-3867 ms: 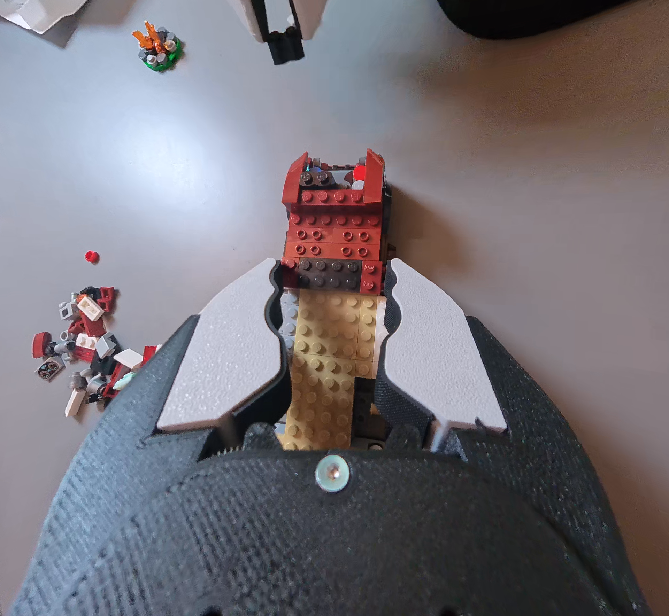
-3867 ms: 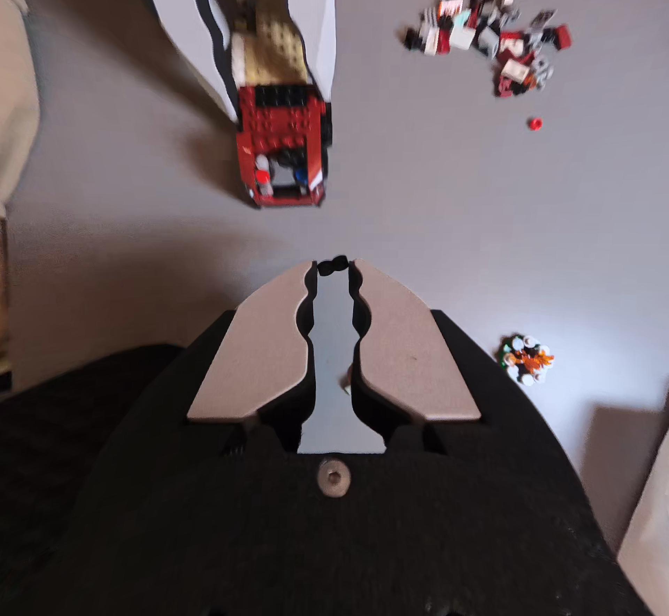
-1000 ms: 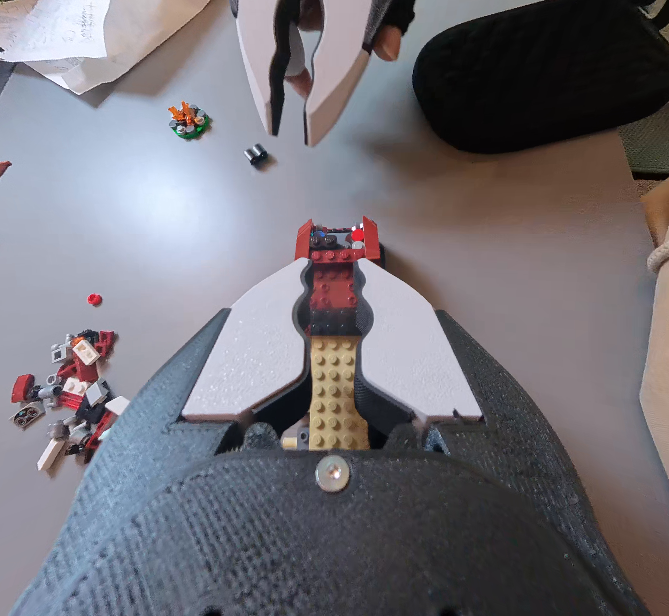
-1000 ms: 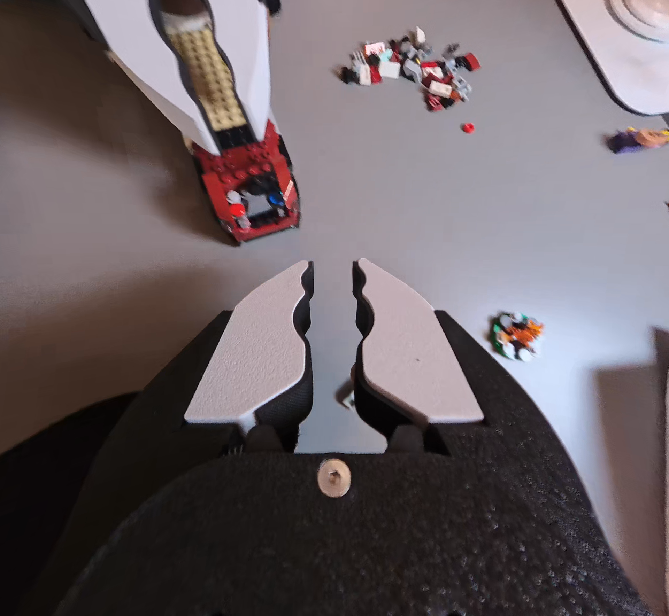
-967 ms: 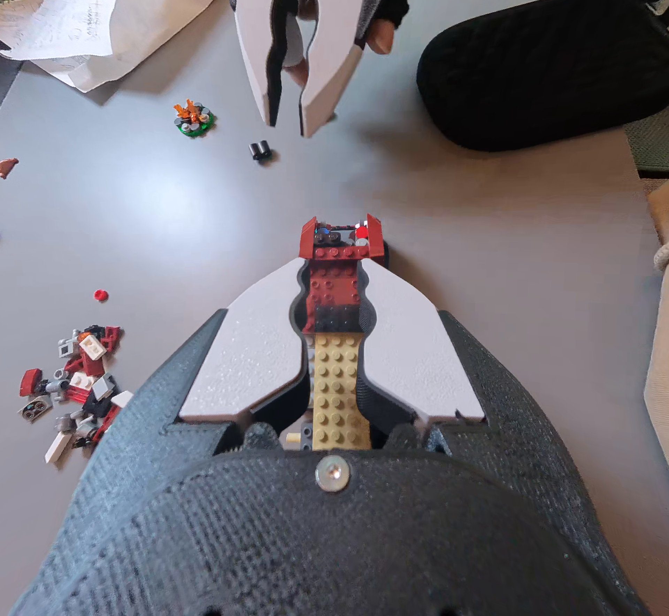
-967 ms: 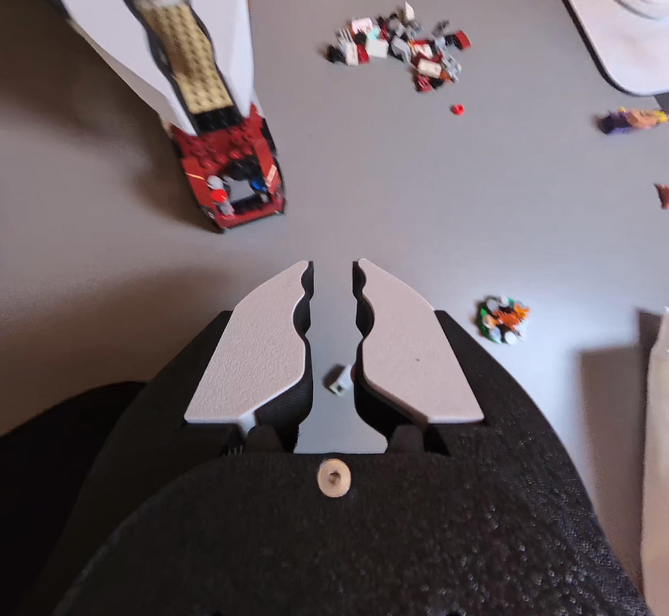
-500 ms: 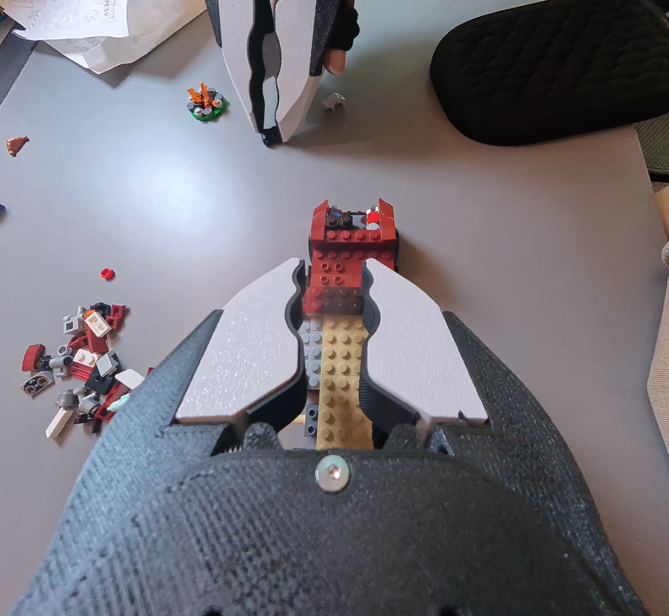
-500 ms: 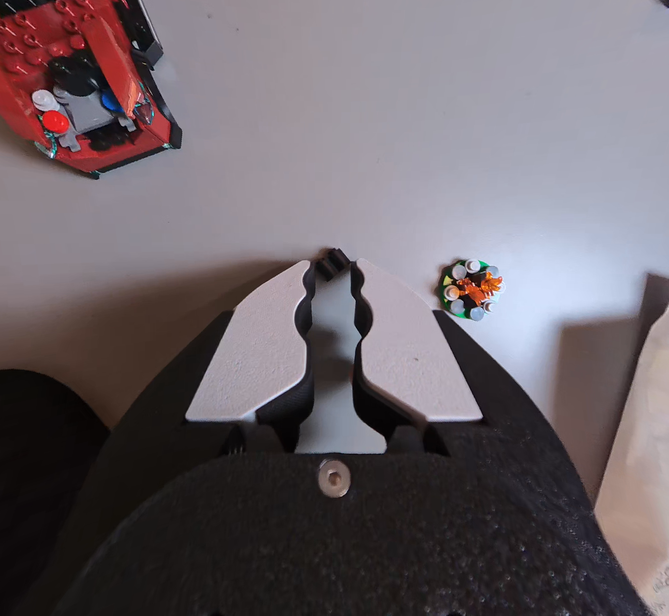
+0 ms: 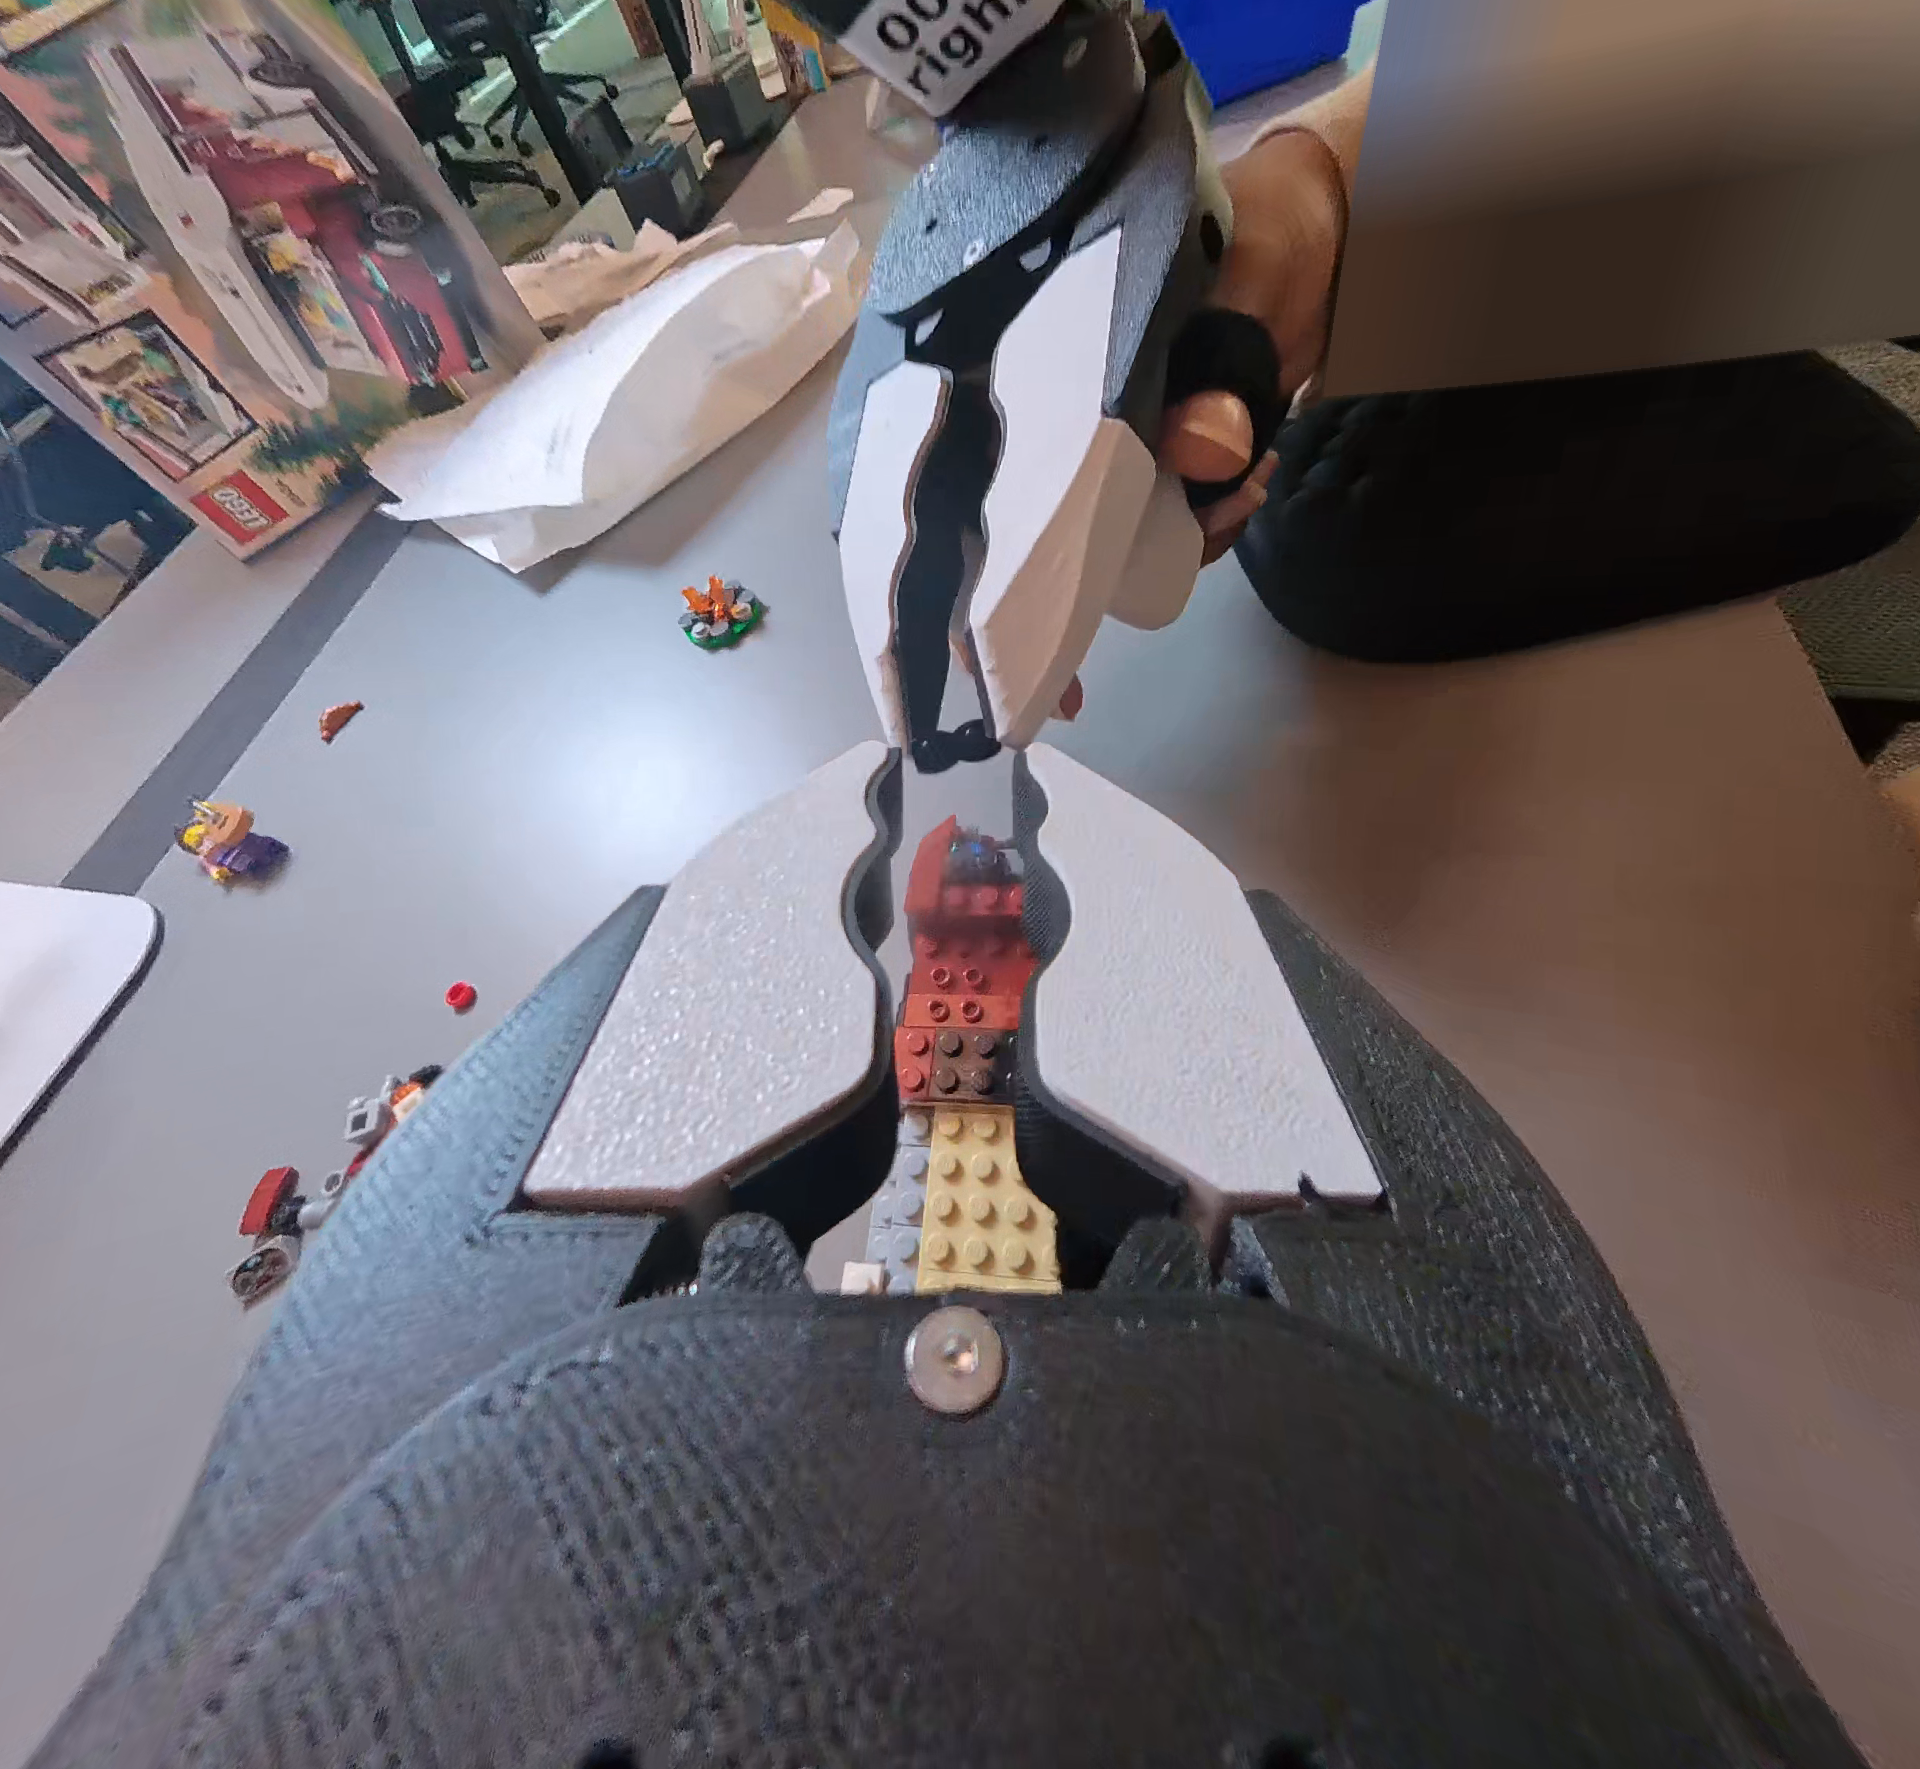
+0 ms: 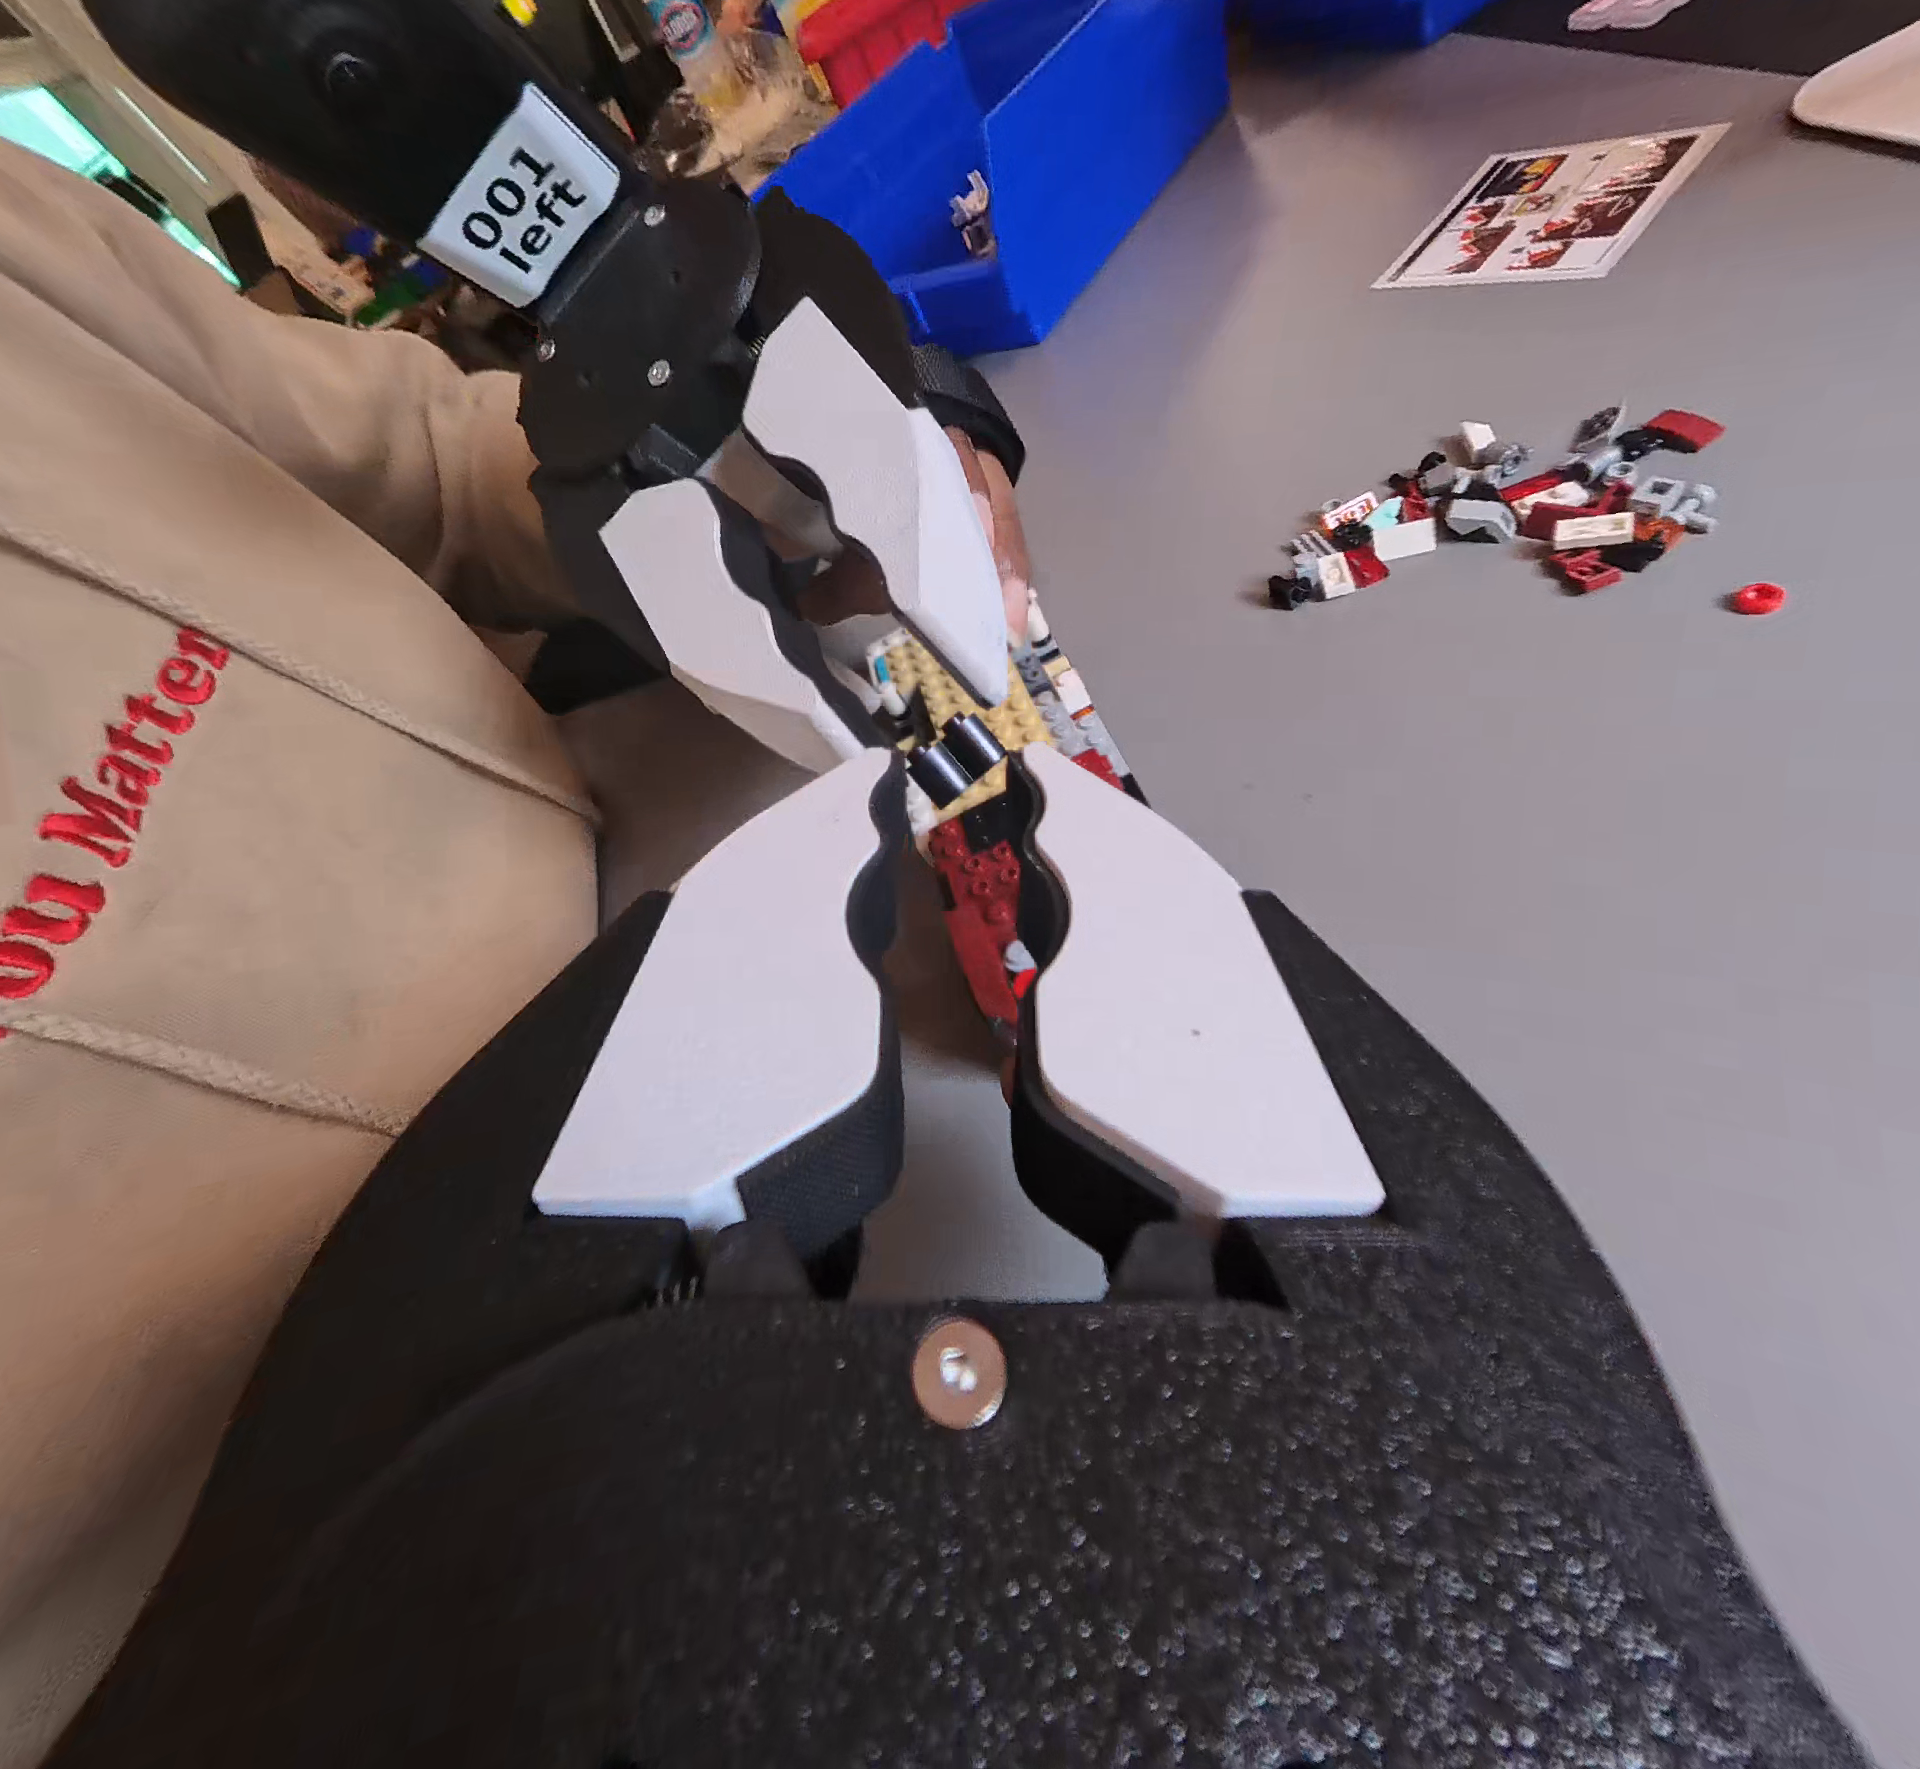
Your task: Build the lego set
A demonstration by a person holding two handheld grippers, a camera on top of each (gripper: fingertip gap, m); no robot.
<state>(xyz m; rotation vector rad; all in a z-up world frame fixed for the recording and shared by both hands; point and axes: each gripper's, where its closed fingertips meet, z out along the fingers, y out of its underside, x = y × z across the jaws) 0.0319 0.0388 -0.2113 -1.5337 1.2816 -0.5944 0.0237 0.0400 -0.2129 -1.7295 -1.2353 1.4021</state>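
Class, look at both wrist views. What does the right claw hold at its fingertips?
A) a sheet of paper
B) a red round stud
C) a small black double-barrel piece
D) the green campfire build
C: the right claw pinches a small black double-barrel piece at its tips, just above the red and tan brick model held in the left claw.

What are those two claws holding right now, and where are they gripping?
The left gripper clamps the brick model by its long sides. The right gripper pinches a small black piece at its fingertips.

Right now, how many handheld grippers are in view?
2. The left gripper has its jaws on the brick model; the right gripper, facing it tip to tip, pinches a small black piece.
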